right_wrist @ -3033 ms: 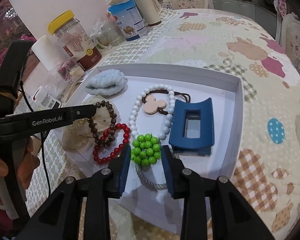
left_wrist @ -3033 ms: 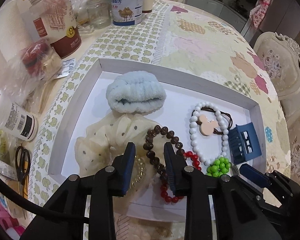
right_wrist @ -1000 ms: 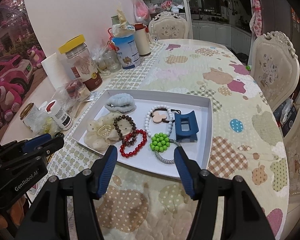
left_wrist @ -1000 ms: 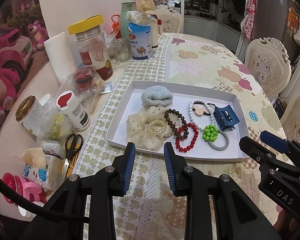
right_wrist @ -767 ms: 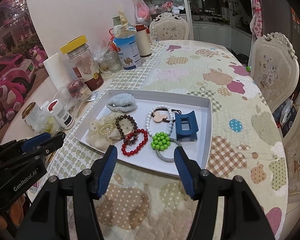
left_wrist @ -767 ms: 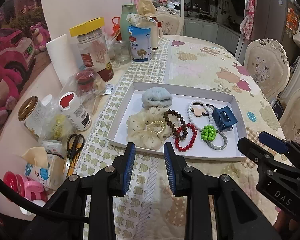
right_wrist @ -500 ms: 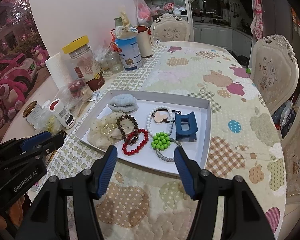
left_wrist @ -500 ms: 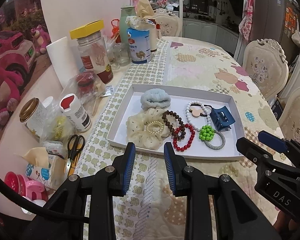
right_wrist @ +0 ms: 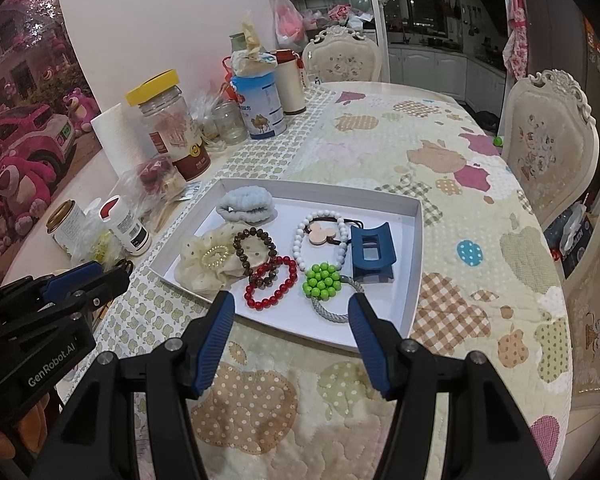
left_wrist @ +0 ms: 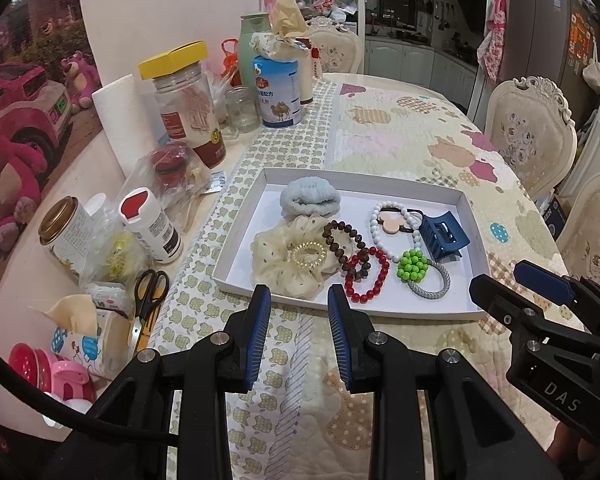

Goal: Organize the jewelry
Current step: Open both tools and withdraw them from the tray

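A white tray (left_wrist: 474, 240) (right_wrist: 415, 264) on the quilted table holds a pale blue scrunchie (left_wrist: 310, 196), a cream scrunchie (left_wrist: 288, 264), a brown bead bracelet (left_wrist: 342, 240), a red bead bracelet (left_wrist: 370, 278), a white bead bracelet (left_wrist: 380, 232), a green bead hair tie (left_wrist: 412, 266) and a blue claw clip (left_wrist: 444, 236). My left gripper (left_wrist: 298, 300) is open and empty, held back from the tray's near edge. My right gripper (right_wrist: 290, 304) is wide open and empty, also short of the tray.
Along the table's left side stand jars (left_wrist: 186, 104), a paper towel roll (left_wrist: 126, 124), a milk powder can (left_wrist: 278, 92), bottles (left_wrist: 150, 226), scissors (left_wrist: 150, 292) and a tissue pack (left_wrist: 88, 336). Chairs (right_wrist: 548, 140) stand at the right and far end.
Both grippers have pulled back and up from the tray, where they hovered right over the items three seconds ago. The right gripper's jaws have opened wider. The items have not moved.
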Demonstrator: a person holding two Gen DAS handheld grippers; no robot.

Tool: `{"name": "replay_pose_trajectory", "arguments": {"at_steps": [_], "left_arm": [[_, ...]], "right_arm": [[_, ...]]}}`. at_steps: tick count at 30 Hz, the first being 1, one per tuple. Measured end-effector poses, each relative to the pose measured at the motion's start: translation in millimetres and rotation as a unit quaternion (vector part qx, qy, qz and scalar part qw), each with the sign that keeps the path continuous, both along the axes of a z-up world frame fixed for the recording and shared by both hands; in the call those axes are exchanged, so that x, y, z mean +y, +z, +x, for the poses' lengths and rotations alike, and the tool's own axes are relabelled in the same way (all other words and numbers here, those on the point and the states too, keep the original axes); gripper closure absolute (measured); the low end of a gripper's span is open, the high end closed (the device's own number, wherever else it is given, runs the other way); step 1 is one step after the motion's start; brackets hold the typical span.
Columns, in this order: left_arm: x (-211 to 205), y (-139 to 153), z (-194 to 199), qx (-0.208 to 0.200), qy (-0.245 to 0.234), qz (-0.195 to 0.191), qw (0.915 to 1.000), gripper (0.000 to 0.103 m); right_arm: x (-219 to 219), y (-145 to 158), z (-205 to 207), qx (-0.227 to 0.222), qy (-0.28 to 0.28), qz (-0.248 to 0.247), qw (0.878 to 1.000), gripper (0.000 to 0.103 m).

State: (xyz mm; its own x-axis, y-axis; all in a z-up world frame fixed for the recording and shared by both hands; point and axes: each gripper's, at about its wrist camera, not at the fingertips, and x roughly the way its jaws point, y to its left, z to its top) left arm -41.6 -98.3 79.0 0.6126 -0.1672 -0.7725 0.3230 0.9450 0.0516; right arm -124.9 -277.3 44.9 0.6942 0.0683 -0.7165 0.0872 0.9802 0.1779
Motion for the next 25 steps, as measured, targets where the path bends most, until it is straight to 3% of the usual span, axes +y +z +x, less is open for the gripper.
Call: {"name": "replay_pose_trajectory", "arguments": {"at_steps": [25], "left_arm": [[-6, -9, 4, 0.002, -0.008, 0.001, 1.0000, 0.084]], "right_arm": [[-9, -13, 1, 0.012, -0.003, 0.003, 1.000, 0.041]]}}
